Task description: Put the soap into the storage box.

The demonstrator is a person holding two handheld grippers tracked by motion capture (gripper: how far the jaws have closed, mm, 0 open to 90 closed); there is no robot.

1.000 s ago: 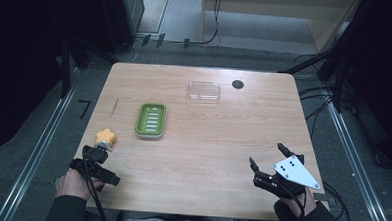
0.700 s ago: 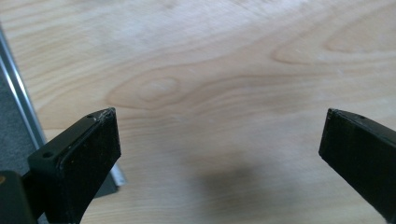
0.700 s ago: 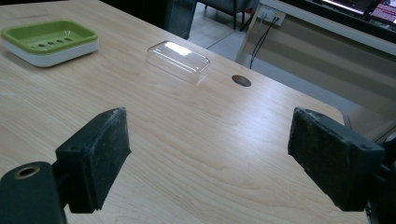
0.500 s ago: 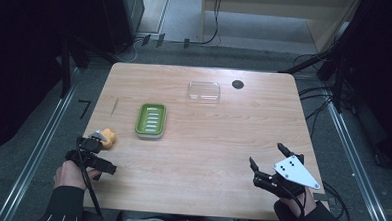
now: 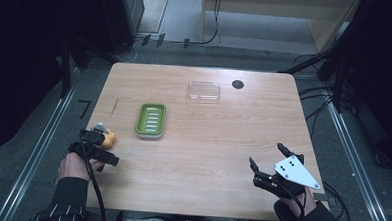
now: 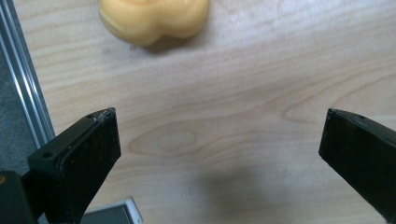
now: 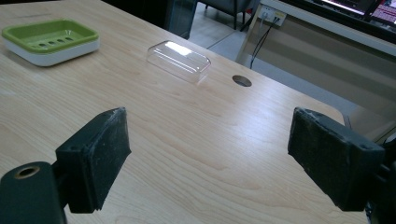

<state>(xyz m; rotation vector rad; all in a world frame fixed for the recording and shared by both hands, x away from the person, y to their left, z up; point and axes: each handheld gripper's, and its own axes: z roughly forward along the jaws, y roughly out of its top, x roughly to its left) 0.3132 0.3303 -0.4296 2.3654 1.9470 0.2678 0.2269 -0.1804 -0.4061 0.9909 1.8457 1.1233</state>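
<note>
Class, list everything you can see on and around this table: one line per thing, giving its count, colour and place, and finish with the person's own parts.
Wooden table: one, light brown, centre of the high view.
Green plastic soap dish on a white base: one, left of the table's middle.
Clear plastic lid: one, transparent, far side of the table.
Round cable hole: one, dark, just right of the lid.
Soft orange-yellow lump: one, near the table's left edge, ahead of the left gripper.
Cables: several, black, on the floor beyond the table.
Left gripper: one, black, jaws open, near left edge.
Right gripper: one, black with a grey plate, jaws open, near right corner.
Hands: two, striped sleeves, bottom.
</note>
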